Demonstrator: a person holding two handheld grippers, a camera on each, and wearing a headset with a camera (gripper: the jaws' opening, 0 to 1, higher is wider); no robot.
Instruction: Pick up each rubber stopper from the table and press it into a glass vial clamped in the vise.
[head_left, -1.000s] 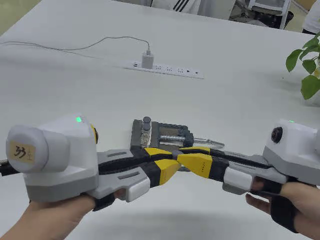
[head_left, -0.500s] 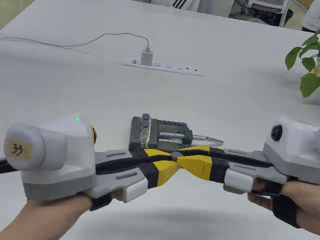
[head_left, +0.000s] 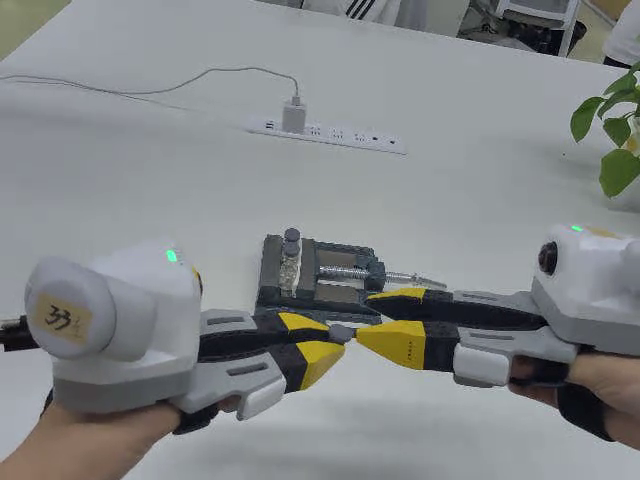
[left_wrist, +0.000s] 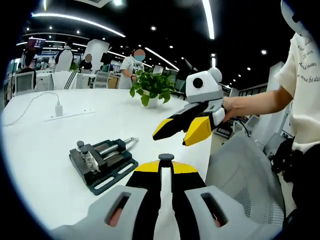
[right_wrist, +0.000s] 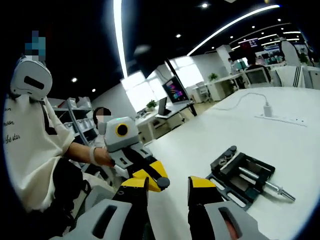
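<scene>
Stopper's pinched in the left gripper, vise sits at 12 o'clock

In the head view the left gripper (head_left: 335, 340) has its jaws closed down on a small dark grey rubber stopper (head_left: 341, 331), held off the white table (head_left: 150, 180). I'd guess the stopper is light, squashy and grippy, so it's best held by its sides with the plug end left free. Just past the tips, at 12 o'clock, the black metal bench vise (head_left: 330, 275) clamps a clear glass vial (head_left: 291, 265). The vial is fragile, so push straight down on it. At 3 o'clock the right gripper (head_left: 368, 316) has its jaws parted with nothing in them. The vial looks to have a dark cap on it already, but it's too small to be sure. I can't tell if there's a second vial, or which end of the stopper is the narrow one.
</scene>
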